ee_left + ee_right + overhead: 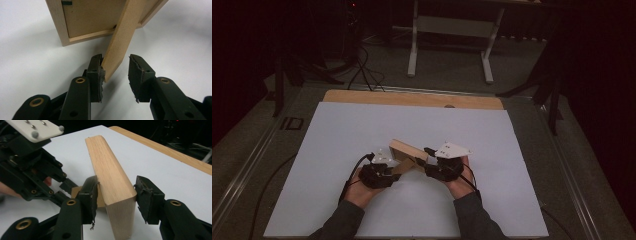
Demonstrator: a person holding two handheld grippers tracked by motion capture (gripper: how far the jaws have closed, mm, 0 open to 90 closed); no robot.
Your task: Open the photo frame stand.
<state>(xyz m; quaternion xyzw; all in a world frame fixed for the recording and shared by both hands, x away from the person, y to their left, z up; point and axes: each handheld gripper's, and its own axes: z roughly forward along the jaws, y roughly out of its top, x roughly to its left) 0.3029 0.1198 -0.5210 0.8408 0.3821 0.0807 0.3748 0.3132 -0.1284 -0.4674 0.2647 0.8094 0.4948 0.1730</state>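
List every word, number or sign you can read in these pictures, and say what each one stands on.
"ID": pale letters on the dark floor left of the table.
No text on the wooden frame, its stand, the left gripper or the right gripper.
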